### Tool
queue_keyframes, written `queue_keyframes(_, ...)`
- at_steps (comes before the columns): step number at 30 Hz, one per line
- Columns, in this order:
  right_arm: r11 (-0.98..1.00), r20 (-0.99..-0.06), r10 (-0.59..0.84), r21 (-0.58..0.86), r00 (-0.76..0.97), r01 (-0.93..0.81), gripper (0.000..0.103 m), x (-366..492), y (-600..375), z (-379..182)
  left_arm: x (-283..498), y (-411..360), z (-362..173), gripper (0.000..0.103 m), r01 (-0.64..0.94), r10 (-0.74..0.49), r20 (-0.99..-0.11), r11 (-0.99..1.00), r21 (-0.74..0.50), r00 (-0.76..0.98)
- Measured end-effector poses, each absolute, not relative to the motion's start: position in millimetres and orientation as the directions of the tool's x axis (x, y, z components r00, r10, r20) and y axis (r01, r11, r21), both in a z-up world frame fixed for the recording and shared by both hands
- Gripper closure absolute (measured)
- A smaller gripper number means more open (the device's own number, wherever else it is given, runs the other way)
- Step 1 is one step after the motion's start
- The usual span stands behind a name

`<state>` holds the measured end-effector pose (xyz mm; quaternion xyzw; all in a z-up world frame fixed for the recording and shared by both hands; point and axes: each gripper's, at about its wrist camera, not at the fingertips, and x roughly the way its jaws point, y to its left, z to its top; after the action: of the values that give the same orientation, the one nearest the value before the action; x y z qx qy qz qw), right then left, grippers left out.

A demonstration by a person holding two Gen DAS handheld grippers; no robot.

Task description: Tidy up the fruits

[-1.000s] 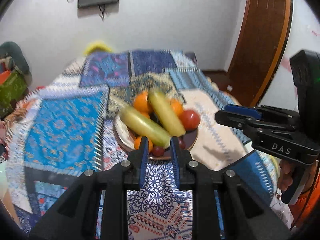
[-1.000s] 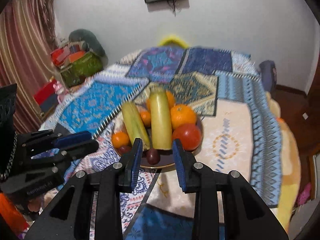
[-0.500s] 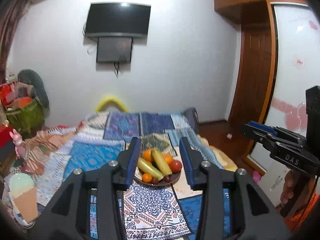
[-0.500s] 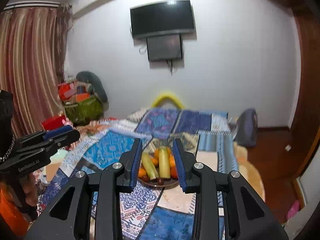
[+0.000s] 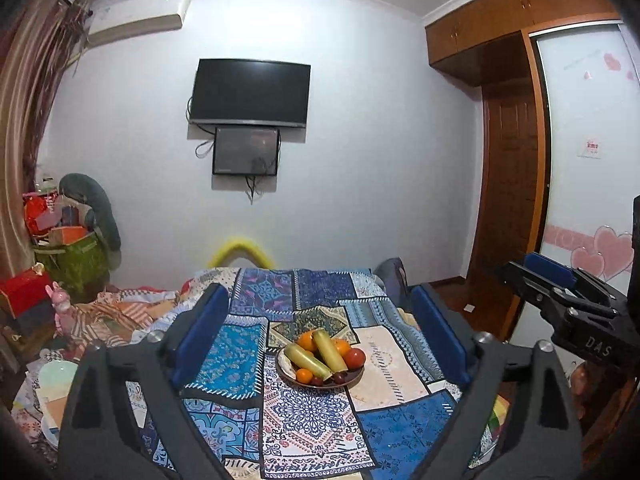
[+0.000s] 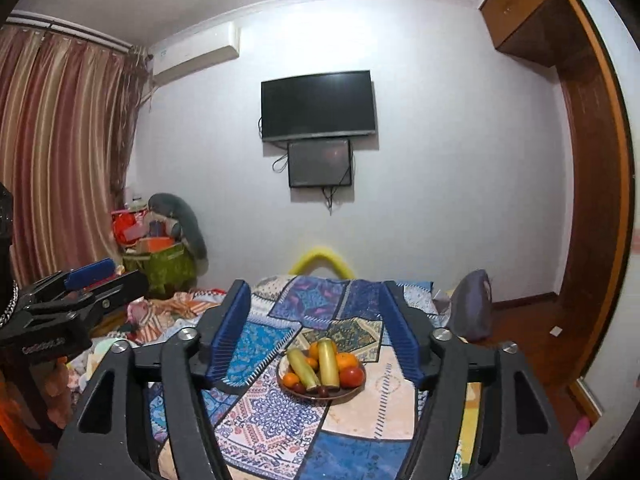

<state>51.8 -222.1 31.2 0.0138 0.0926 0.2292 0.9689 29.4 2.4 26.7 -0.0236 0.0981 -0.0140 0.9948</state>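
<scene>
A brown plate (image 5: 354,381) (image 6: 352,394) on the patchwork bedspread holds two long yellow-green fruits (image 5: 330,350) (image 6: 329,362), oranges (image 5: 307,340), a red tomato (image 5: 355,358) (image 6: 352,376) and small dark fruits (image 5: 340,378). My left gripper (image 5: 320,332) is held well back from the plate and above it, its jaws opening wide with nothing between them. My right gripper (image 6: 316,332) is also far back, jaws opening and empty. Each gripper shows at the edge of the other's view: the right gripper (image 5: 560,292) and the left gripper (image 6: 80,296).
The patchwork bedspread (image 5: 312,432) covers a bed. Clutter, bags and boxes (image 5: 60,240) pile at the left by a striped curtain (image 6: 60,160). A wall TV (image 5: 250,94) hangs ahead. A wooden door (image 5: 508,220) and wardrobe stand at the right.
Both grippers have pulled back and risen away from the plate, which now looks small and distant. Their jaws have spread from nearly closed to wide apart, and the views tilted up toward the wall.
</scene>
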Motion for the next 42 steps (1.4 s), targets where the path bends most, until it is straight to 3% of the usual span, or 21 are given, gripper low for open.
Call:
queue_keyframes(10, 0.913, -0.126, 0.407, 0.077, 0.905, -0.400, 0.000, 37.5, -226.3, 33.4, 18.6, -6.1, 24.5, 0.000, 0.001, -0.005, -0.171, 1.000, -0.026, 0.985)
queue_keyframes(42, 0.919, -0.121, 0.393, 0.061, 0.911, -0.389, 0.000, 25.7, -231.2, 33.9, 17.7, -1.4, 25.0, 0.000, -0.008, 0.003, -0.169, 0.999, -0.031, 0.986)
